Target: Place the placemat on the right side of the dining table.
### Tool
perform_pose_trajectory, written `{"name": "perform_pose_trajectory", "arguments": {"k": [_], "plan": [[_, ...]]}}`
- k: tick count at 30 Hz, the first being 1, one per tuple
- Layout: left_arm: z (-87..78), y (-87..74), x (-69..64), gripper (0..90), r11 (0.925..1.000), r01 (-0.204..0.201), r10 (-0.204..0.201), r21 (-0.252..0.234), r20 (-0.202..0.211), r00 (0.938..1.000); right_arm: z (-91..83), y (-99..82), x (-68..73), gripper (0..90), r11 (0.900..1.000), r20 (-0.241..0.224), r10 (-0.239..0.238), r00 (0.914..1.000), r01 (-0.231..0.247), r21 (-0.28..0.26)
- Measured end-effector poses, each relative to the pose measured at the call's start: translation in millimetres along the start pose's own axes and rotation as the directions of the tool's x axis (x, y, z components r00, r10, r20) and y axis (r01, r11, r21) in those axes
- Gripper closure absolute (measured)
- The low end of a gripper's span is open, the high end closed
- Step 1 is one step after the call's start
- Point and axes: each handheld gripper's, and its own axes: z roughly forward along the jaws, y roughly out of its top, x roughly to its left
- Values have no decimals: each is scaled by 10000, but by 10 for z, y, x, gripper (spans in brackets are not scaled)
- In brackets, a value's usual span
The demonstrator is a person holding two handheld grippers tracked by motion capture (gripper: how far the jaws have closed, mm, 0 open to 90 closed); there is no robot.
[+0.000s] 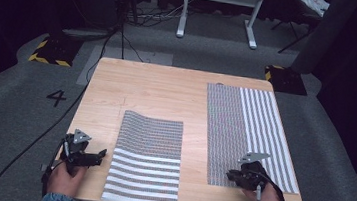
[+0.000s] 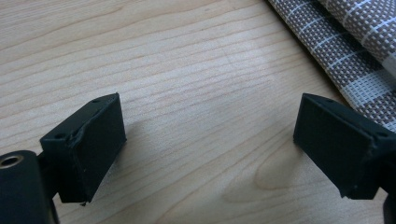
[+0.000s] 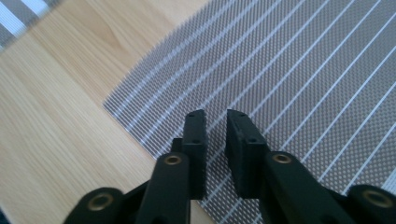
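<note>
Two woven placemats lie on the bench [image 1: 158, 86]. The near placemat [image 1: 146, 160] sits front-centre, long axis running away from the person, its far end slightly lifted or curled. The far-right placemat [image 1: 248, 135] lies flat along the right side, same orientation, right edge close to the bench edge.

Right gripper [image 1: 231, 175]: hovers over the near-left corner of the far-right placemat. In the right gripper view the jaws stand a narrow gap apart, nothing between them, weave directly beneath [image 3: 299, 84]; corner edge lies just left of the jaws.

Left gripper [image 1: 101, 154]: rests on bare wood just left of the near placemat, jaws spread wide, empty. In the left gripper view the mat's edge [image 2: 345, 60] lies ahead and to the right jaw's side.

Judgement: each hand is nearer its own mat. Open wood between the two mats gives room to slide or fold inward; little margin on the right.
</note>
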Motion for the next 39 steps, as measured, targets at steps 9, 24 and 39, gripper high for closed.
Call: {"name": "perform_pose_trajectory", "arguments": {"k": [9, 24, 39], "plan": [[-8, -7, 2, 92, 10000, -46, 46, -2, -58, 10000, -179, 272, 215, 458, 9846, -563, -93, 9984, -7, -1749], [-16, -19, 0, 92, 10000, -51, 50, -38, -63, 10000, -123, 737, 638, 336, 9309, -1663, -1222, 9785, 549, -3611], [-6, -5, 8, 90, 10000, -60, 60, -2, -24, 10000, 378, 1027, 1212, 172, 9470, -1371, -1877, 9726, 1421, -2880]]}}
